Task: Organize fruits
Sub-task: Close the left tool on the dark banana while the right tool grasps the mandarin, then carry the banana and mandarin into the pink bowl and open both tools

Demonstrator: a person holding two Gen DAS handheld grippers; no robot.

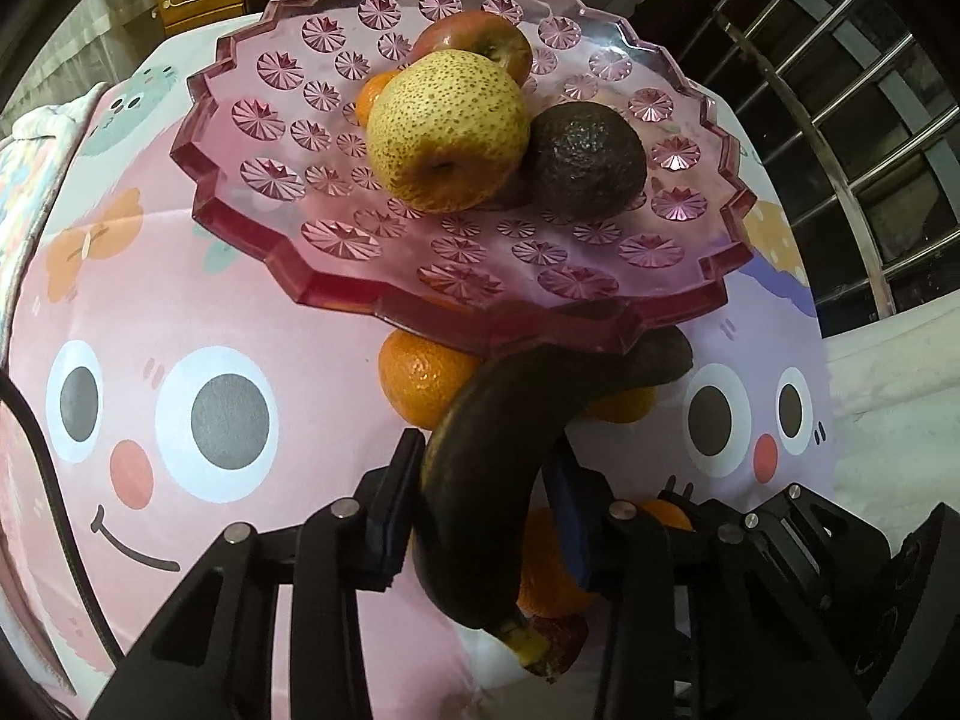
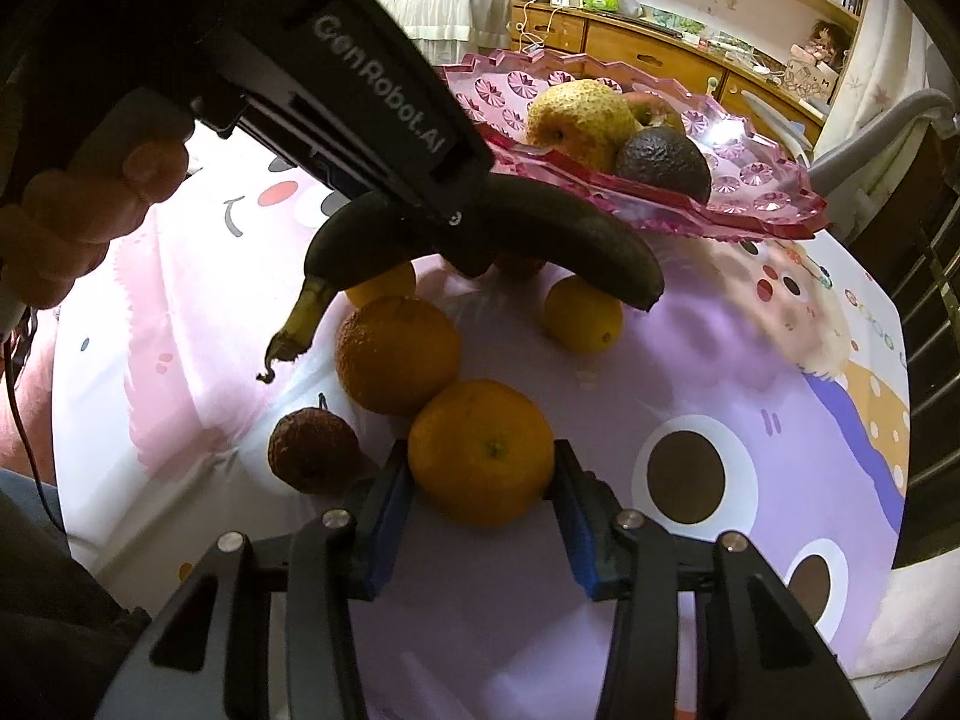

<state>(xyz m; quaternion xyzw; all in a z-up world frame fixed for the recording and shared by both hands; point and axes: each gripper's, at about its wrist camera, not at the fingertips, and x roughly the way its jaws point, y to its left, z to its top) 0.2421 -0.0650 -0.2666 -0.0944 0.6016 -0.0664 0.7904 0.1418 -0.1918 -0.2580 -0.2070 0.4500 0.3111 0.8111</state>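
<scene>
The pink tablecloth (image 2: 690, 372) with its cartoon faces carries everything, and at its far side stands the pink glass plate (image 1: 252, 138) — raised on a foot, so its rim sits above the loose fruit. On the plate a yellow speckled pear (image 1: 447, 129) leans against a dark avocado (image 1: 588, 162), with a red apple (image 1: 480, 36) behind and a bit of orange peeking out to the left.

The left gripper (image 1: 480, 498) is clamped on a blackened banana (image 1: 510, 438), held clear of the cloth. The fingers pinch it around its middle. Its long axis runs crosswise to them: stem end back toward the camera, tip forward and to the right, just under the near rim of the plate. That is the relation that counts — the plate lies straight ahead and higher, so I judge the banana must rise over the rim before it can go down beside the pear.

The right gripper (image 2: 483, 474) has its fingers spread to either side of an orange (image 2: 480, 450) on the cloth; whether the pads touch it I cannot tell. A second orange (image 2: 396, 354) touches the first on its far side, a shrivelled brown fruit (image 2: 312, 450) sits to its left, and a small yellow fruit (image 2: 582, 312) lies farther off, beneath the banana's tip.
</scene>
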